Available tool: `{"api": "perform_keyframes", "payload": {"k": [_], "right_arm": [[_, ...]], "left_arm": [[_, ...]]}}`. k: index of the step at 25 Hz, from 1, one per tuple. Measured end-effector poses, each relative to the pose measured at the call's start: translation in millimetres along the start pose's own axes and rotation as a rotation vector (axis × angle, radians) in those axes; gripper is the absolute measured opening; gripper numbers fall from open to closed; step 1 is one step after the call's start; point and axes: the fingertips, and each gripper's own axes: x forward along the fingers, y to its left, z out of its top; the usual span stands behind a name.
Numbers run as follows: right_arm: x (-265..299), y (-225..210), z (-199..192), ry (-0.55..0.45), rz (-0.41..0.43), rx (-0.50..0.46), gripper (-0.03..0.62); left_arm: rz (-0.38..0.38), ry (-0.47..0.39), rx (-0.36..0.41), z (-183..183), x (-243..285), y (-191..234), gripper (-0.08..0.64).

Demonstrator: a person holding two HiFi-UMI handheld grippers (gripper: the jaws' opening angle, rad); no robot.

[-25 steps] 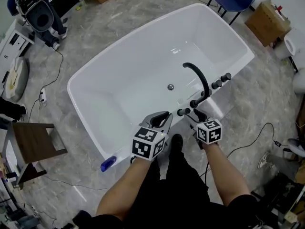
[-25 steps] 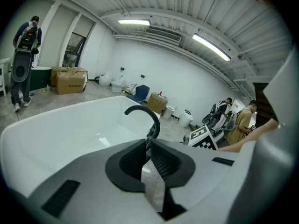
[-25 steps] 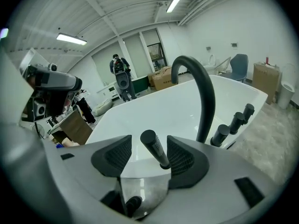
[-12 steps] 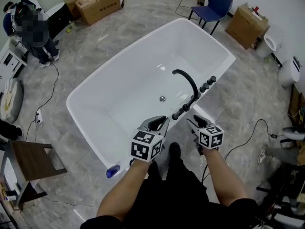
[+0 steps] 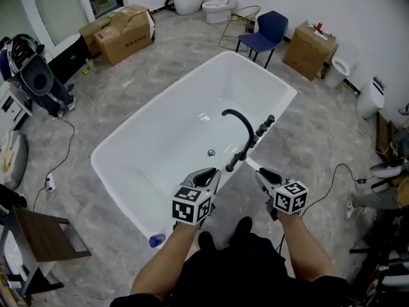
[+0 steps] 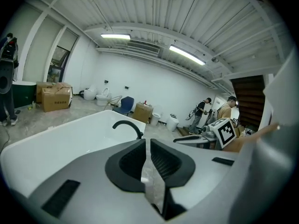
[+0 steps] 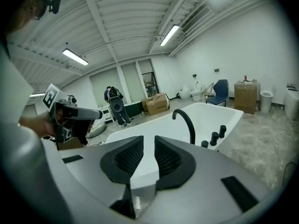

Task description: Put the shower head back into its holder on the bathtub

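The white bathtub [image 5: 167, 103] lies ahead of me. A black curved spout [image 5: 239, 130] and black knobs [image 5: 263, 128] stand on its near right rim. A small black fitting [image 5: 232, 164] stands on the rim beside the spout's base; it is too small to tell the shower head from its holder. My left gripper [image 5: 208, 178] hangs above the near rim, shut and empty [image 6: 147, 141]. My right gripper [image 5: 265, 178] is off the rim to the right. Its jaws are closing with a narrow gap [image 7: 149, 139] and nothing between them. The spout [image 7: 185, 118] shows beyond them.
A blue chair [image 5: 265, 27], cardboard boxes [image 5: 121, 27] and toilets [image 5: 220, 2] stand past the tub. A wooden stool [image 5: 48, 226] is at the left and a blue bottle [image 5: 156, 240] lies by the tub's near corner. A cable [image 5: 339, 178] runs across the floor at the right.
Both grippers have risen and drawn back from the fittings on the rim. The right gripper's jaws have narrowed. The head view now takes in more of the room.
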Motion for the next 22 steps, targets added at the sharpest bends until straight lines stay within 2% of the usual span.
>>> {"api": "perform_keyframes", "payload": {"k": [5,11,14,17,22], "right_arm": [[-36.1,-1.5,24.6,-0.062,0.008,-0.018,0.077],[-70.6,-5.4,48.8,-0.115,0.082,-0.059,0.018],[-87.2,-8.5,59.7,-0.132,0.117,-0.095,0.017],[-102.5,-14.9,71.1,-0.159,0.158,-0.071,0.017],[-119.3,-7.3,99.9,-0.21,0.22,-0.11,0.017]], "left_arm": [[0.003,-0.024,0.013,15.3,0.4,-7.9,0.043],[0.034,-0.037,0.067,35.0,9.7,-25.0,0.044],[0.045,-0.049,0.09,46.9,18.8,-37.9,0.044],[0.063,-0.063,0.113,55.6,27.3,-52.9,0.043],[0.084,-0.055,0.112,55.9,34.1,-66.7,0.044]]}}
